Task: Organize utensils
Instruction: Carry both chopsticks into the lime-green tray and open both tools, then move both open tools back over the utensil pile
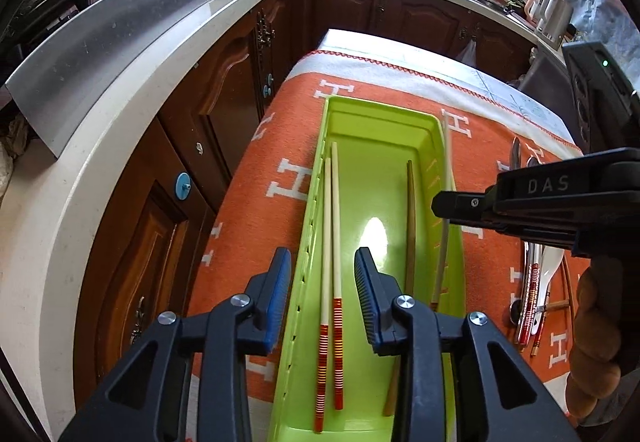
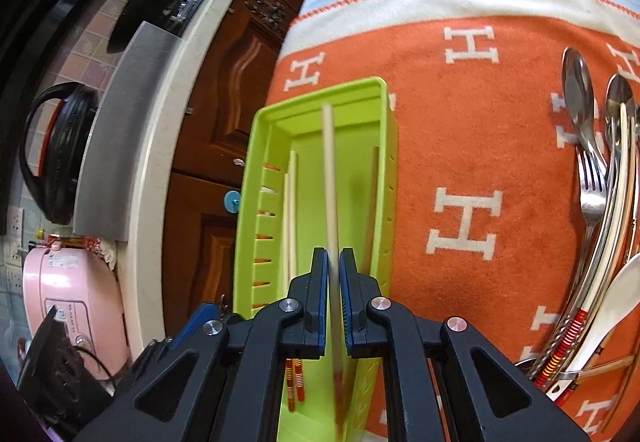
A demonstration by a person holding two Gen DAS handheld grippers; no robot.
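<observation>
Over the lime-green plastic tray (image 1: 430, 122) on the orange blanket-covered bench (image 2: 460, 114), the right claw (image 2: 334, 274) is clamping 1 pale chopstick (image 2: 329, 170), holding it lengthwise above the tray's right side, with its red-banded end pointing back toward the camera. On the tray floor, 2 pale chopsticks with red-and-yellow striped ends (image 1: 334, 242) are lying side by side along the left wall, and 1 brown wooden chopstick (image 1: 411, 226) is lying nearer the right wall. The left claw (image 1: 322, 298) is hanging with its fingers apart, straddling the tray's left wall and gripping nothing. Spoons, a fork and more chopsticks (image 2: 596, 202) are lying piled on the blanket, well apart to the right of the tray.
</observation>
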